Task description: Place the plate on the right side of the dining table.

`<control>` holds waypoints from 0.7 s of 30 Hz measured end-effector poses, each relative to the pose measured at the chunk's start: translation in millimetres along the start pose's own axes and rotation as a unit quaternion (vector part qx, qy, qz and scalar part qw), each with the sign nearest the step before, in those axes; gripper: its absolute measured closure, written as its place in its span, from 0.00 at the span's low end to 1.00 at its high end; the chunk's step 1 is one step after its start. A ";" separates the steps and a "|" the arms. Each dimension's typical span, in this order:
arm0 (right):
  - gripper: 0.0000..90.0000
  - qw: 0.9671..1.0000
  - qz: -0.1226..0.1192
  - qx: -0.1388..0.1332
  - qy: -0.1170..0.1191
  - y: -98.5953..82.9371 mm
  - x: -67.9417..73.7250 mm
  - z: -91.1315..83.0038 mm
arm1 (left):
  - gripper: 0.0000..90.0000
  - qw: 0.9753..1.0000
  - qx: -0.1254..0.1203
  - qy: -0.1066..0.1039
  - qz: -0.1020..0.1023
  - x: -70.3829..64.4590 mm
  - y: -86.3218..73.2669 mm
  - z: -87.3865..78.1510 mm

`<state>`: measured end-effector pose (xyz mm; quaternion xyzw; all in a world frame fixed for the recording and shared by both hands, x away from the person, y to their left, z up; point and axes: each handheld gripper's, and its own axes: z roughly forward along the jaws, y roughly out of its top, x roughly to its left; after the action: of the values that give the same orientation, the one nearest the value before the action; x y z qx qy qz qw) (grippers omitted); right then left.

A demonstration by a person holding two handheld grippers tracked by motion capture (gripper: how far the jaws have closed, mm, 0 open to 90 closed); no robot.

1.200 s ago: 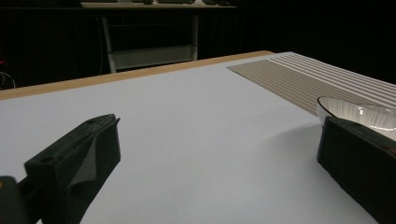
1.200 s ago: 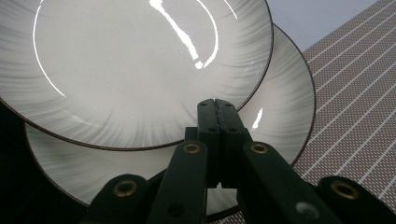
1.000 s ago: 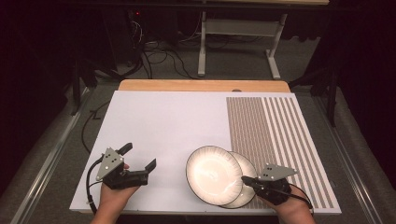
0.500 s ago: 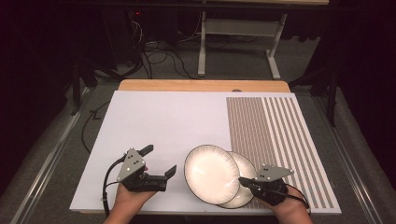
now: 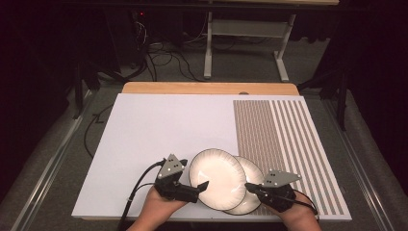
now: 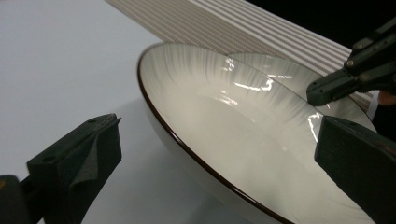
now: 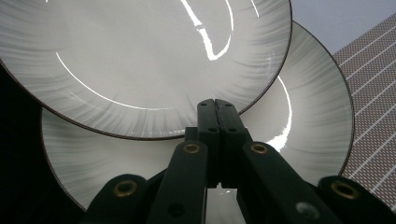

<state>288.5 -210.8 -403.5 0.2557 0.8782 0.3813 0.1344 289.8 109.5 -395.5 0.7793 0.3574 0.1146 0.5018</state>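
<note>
Covering most of the wooden table (image 5: 207,88) is a large white rectangular board (image 5: 159,130), with a panel of fine brown-and-white stripes (image 5: 284,139) running front to back along its right part. Near the board's front edge lie two round glossy white ceramic plates with thin dark rims. The upper plate (image 5: 217,179) overlaps the left part of the lower plate (image 5: 250,192), and in the left gripper view it sits tilted, its left rim raised off the board; the lower plate's right edge reaches onto the stripes. Being round, neither plate has a long axis or a pointing end. The left gripper (image 5: 202,185), held in the person's left hand (image 5: 159,207), has its jaws wide apart on either side of the upper plate's near-left rim. The right gripper (image 5: 251,186) has its jaws pressed together, tips at the near rim where the two plates overlap; whether they pinch anything I cannot tell.
</note>
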 end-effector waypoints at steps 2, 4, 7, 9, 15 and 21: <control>1.00 1.000 0.000 0.001 0.001 0.4 0.4 0.1 | 0.02 1.000 0.008 -0.007 -0.004 -0.4 -0.8 2.0; 1.00 1.000 -0.001 0.002 -0.001 0.6 0.7 -0.1 | 0.03 1.000 0.017 -0.018 -0.015 -0.9 -1.9 4.9; 1.00 1.000 -0.001 0.002 -0.001 0.5 0.8 -0.1 | 0.06 0.999 0.026 -0.031 -0.025 -1.1 -3.1 7.2; 1.00 1.000 -0.001 0.002 -0.001 0.7 0.8 0.0 | 0.09 0.998 0.032 -0.044 -0.030 -1.3 -2.9 8.7; 1.00 1.000 -0.007 0.001 0.000 2.1 2.2 1.5 | 0.19 0.997 0.044 -0.047 -0.047 0.4 -2.7 7.9; 1.00 1.000 -0.006 -0.001 -0.001 2.6 3.6 0.4 | 0.25 0.994 0.066 -0.056 -0.062 1.4 -3.3 10.5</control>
<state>286.6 -207.1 -401.9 0.2504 0.8794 0.3807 0.1376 295.0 103.9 -403.5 0.7924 0.3828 0.0153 0.4746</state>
